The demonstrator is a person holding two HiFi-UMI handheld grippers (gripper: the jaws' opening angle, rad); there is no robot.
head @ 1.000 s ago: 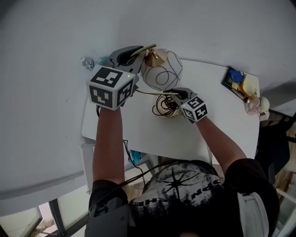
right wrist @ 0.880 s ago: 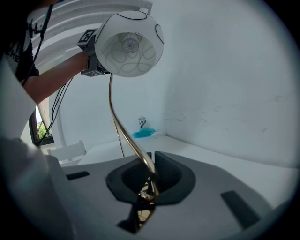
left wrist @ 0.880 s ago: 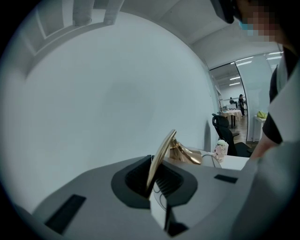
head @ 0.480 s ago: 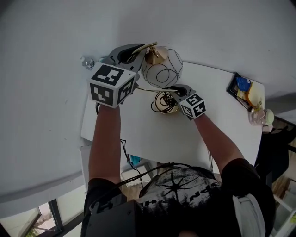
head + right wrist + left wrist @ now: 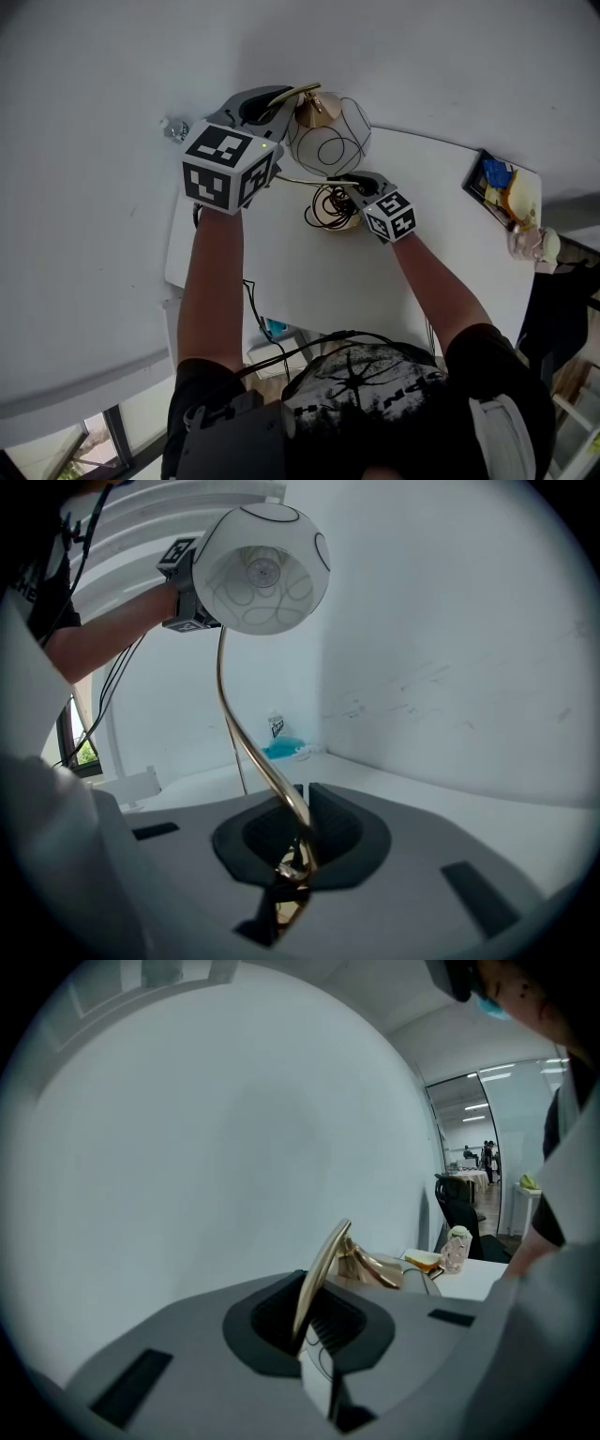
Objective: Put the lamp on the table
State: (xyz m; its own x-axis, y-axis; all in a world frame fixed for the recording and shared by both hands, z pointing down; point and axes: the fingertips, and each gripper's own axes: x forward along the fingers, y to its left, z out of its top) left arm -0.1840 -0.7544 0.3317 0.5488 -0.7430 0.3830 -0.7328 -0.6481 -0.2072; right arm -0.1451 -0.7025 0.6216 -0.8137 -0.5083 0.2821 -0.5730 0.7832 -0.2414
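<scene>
The lamp has a white globe shade [image 5: 328, 139] [image 5: 262, 569] in a thin wire cage, a curved gold stem [image 5: 246, 742] and a base with a coiled dark cord [image 5: 328, 208]. My left gripper [image 5: 277, 101] [image 5: 314, 1321] is shut on the gold stem's upper end [image 5: 319, 1260], beside the gold cone fitting [image 5: 370, 1266]. My right gripper [image 5: 345, 180] [image 5: 295, 841] is shut on the stem low down, just above the base. The lamp stands upright over the white table [image 5: 281, 272] near the wall. Whether the base rests on the table I cannot tell.
A dark tray with food and blue items [image 5: 502, 183] and a small clear bottle [image 5: 539, 246] [image 5: 457, 1247] sit at the table's far right. A blue item [image 5: 281, 747] lies by the wall at the left. A white wall [image 5: 422, 66] runs close behind the lamp.
Both grippers, still shut on the stem, have shifted the lamp slightly left, away from the tray. The picture has drifted, with the tray and bottle now further right and lower.
</scene>
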